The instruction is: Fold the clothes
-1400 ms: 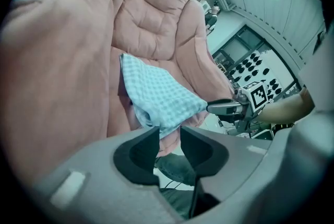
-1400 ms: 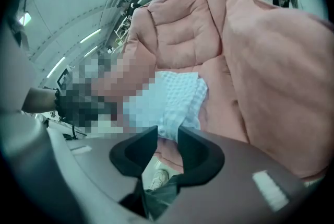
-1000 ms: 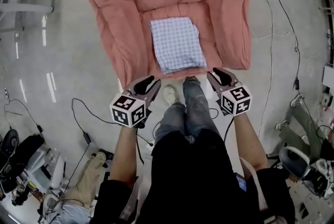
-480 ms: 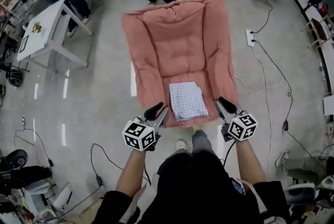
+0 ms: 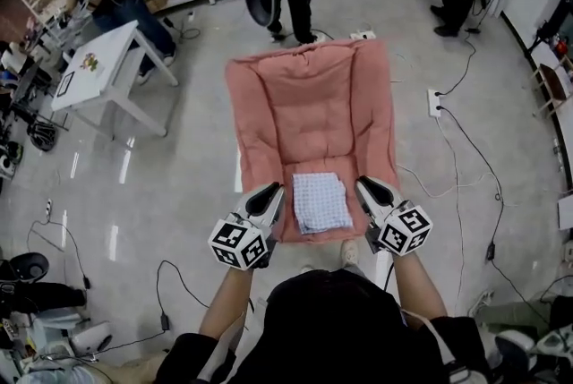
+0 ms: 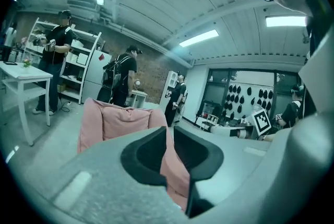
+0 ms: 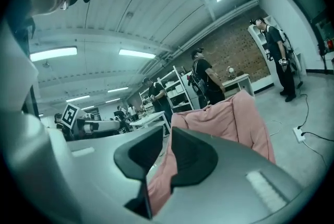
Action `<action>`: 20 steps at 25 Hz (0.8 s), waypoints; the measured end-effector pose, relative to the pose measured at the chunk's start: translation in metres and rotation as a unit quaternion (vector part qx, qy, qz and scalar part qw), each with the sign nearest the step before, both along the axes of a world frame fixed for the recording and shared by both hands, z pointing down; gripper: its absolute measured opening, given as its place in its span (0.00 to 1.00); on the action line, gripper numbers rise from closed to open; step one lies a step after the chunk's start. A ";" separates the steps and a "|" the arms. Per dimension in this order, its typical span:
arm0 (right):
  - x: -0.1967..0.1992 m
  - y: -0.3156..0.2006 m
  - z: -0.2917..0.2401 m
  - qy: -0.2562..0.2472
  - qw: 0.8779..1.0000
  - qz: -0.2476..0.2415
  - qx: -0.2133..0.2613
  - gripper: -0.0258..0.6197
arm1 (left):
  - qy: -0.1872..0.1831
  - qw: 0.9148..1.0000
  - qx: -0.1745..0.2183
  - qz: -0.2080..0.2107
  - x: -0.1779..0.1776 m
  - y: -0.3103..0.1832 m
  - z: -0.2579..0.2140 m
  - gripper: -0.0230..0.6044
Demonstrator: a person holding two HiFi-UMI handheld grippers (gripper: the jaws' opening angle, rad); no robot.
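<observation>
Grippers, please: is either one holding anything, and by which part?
Nothing: the left gripper and right gripper, jaws just closing, are empty; the cloth lies on the mat.

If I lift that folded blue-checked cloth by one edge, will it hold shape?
Probably not: the folded blue-checked cloth looks thin, so its layers would likely droop open. It seems light, lying flat on the padded pink cushion.

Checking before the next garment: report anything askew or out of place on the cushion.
Nothing stands out. The folded checked cloth lies flat near the front edge of the pink cushion, wholly on it, its edges roughly in line with the cushion's.
</observation>
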State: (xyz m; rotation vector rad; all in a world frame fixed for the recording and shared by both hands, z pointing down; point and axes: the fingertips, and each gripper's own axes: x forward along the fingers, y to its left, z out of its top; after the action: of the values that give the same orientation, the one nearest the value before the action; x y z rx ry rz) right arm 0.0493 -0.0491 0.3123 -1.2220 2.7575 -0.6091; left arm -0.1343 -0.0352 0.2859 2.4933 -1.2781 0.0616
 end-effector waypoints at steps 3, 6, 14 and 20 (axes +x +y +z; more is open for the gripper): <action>0.008 -0.009 -0.017 -0.007 1.000 -0.019 0.021 0.12 | 0.005 0.999 0.029 -0.016 0.016 -0.008 -0.017 0.10; 0.025 -0.019 -0.036 -0.012 0.999 -0.029 0.042 0.10 | 0.002 0.998 0.049 -0.029 0.030 -0.019 -0.031 0.07; 0.062 -0.038 -0.061 -0.027 0.996 -0.043 0.079 0.05 | -0.015 0.994 0.080 -0.069 0.052 -0.035 -0.048 0.05; 0.056 -0.045 -0.065 -0.016 0.995 -0.041 0.087 0.05 | -0.010 0.994 0.085 -0.068 0.052 -0.039 -0.048 0.05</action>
State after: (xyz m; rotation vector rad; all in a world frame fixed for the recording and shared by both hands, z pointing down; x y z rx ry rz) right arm 0.1056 -0.0945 0.2476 -1.0592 2.7755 -0.3807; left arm -0.0819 -0.0744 0.2378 2.5424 -1.5159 -0.0556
